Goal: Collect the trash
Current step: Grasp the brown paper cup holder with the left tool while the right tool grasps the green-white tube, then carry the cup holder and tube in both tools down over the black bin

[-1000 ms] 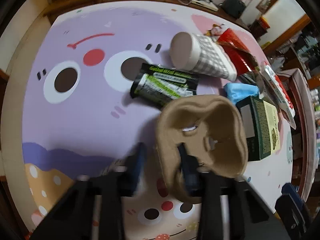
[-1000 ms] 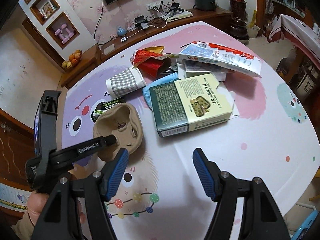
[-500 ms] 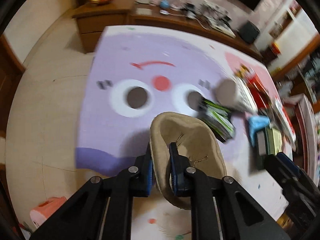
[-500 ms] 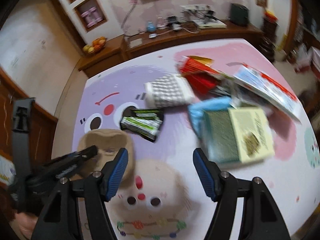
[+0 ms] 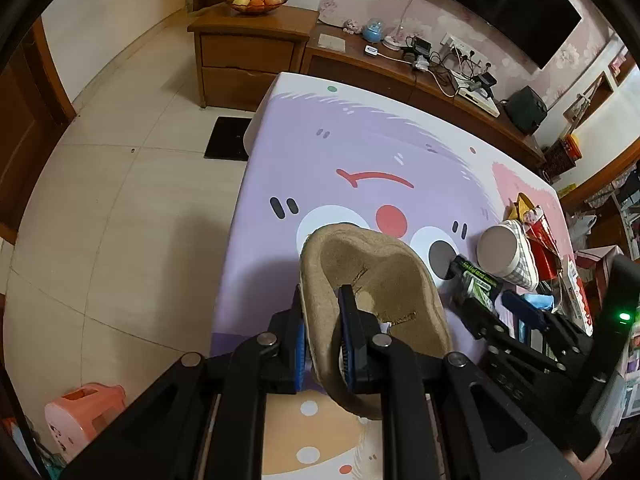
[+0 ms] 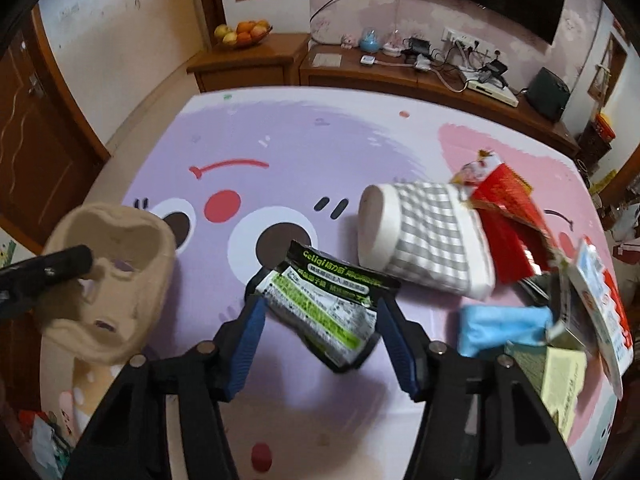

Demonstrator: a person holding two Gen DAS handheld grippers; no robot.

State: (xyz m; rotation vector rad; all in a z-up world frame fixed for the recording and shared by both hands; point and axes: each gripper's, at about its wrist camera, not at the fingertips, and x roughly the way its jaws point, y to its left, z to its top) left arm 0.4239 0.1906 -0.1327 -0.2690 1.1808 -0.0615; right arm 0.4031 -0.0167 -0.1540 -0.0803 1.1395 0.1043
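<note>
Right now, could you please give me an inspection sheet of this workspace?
Surface: table under a cartoon-face cover.
Job's things: brown pulp cup carrier held by its rim; black-green wrapper lying flat between the open right tongs.
Clutter: checked paper cup on its side, red wrappers, blue packet, green box.
Grippers: left tongs shut on the carrier; right open.
Cables: tangle at the wall sockets.
Surroundings: fruit bowl, pink stool.
</note>
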